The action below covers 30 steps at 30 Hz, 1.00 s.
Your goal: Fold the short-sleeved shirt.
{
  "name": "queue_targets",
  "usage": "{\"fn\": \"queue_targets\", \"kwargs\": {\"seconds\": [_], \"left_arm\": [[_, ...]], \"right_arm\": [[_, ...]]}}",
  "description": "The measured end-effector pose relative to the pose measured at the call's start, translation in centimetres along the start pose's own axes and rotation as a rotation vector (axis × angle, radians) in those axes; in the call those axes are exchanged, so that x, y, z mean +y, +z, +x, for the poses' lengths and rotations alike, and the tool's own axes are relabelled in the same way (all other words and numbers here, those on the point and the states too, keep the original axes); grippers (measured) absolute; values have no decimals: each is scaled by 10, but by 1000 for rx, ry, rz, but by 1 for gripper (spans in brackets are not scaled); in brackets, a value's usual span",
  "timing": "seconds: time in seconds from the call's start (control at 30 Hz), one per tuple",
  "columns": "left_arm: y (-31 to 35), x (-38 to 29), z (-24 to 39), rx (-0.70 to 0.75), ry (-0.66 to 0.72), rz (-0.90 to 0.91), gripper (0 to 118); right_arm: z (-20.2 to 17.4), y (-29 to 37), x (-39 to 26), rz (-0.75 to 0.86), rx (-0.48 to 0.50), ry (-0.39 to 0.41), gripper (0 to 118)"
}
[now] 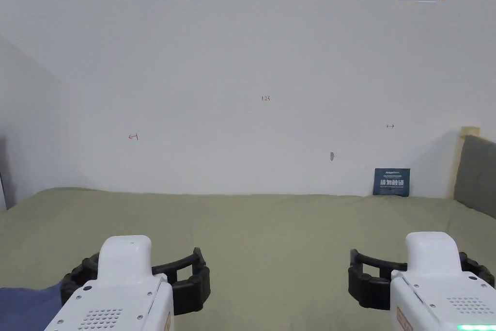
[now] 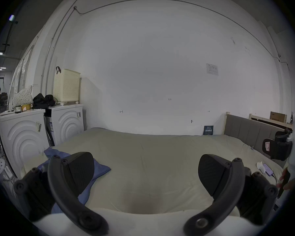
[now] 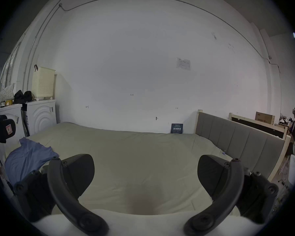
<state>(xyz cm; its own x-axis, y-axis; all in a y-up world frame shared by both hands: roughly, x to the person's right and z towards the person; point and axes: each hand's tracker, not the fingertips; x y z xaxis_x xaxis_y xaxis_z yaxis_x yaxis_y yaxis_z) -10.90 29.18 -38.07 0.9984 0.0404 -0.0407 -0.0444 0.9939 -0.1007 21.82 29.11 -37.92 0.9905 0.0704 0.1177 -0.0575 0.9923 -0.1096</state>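
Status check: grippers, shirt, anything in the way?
Left gripper open, empty, above the bed. Right gripper open, empty. Blue shirt crumpled at the bed's left edge, untouched. Small items with a cable near the right edge, clear of the shirt.

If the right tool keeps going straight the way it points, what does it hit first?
Likely nothing nearby: the open right tool points over the olive-green bed sheet toward the white wall, though depth is unclear.

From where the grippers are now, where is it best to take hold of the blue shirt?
Probably its near-right edge, where the blue shirt lies crumpled near the bed's left edge. The open left gripper is nearest; come from the right, low over the sheet, and pinch that loose edge.
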Motion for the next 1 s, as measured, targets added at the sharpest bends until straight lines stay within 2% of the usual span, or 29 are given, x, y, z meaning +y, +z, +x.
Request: {"fn": "queue_targets", "kwargs": {"seconds": [0.13,0.23,0.27,0.3,0.33,0.37,0.4,0.47,0.57,0.63,0.77,1.0], "left_arm": [[0,0,2,-14,11,5,118],[0,-3,4,2,-11,-11,118],[1,-5,6,-5,-24,-10,111],[3,-8,7,-13,-39,-8,82],[3,-11,8,-12,-50,-14,42],[1,-14,10,8,-64,-29,7],[3,-17,11,38,-63,-32,3],[5,-21,8,-15,-31,-45,3],[8,-21,6,17,-58,-44,3],[13,-16,-3,27,-53,-39,3],[40,-2,-37,120,-38,7,3],[111,8,-112,366,-12,34,3]], "right_arm": [[0,-1,3,-13,5,-14,118],[3,-2,2,-80,52,-39,117],[3,-1,0,-88,56,-43,110],[4,0,-2,-80,57,-41,78],[2,0,-7,-82,50,-35,38],[1,-2,-10,-106,-2,3,10],[0,-2,-14,-106,-10,0,9],[3,-2,-18,-137,55,-32,9],[-5,2,-19,-128,43,8,8],[-13,6,-12,-113,75,10,8],[-53,14,2,-64,199,10,8],[-175,29,13,-34,608,21,8]]}}
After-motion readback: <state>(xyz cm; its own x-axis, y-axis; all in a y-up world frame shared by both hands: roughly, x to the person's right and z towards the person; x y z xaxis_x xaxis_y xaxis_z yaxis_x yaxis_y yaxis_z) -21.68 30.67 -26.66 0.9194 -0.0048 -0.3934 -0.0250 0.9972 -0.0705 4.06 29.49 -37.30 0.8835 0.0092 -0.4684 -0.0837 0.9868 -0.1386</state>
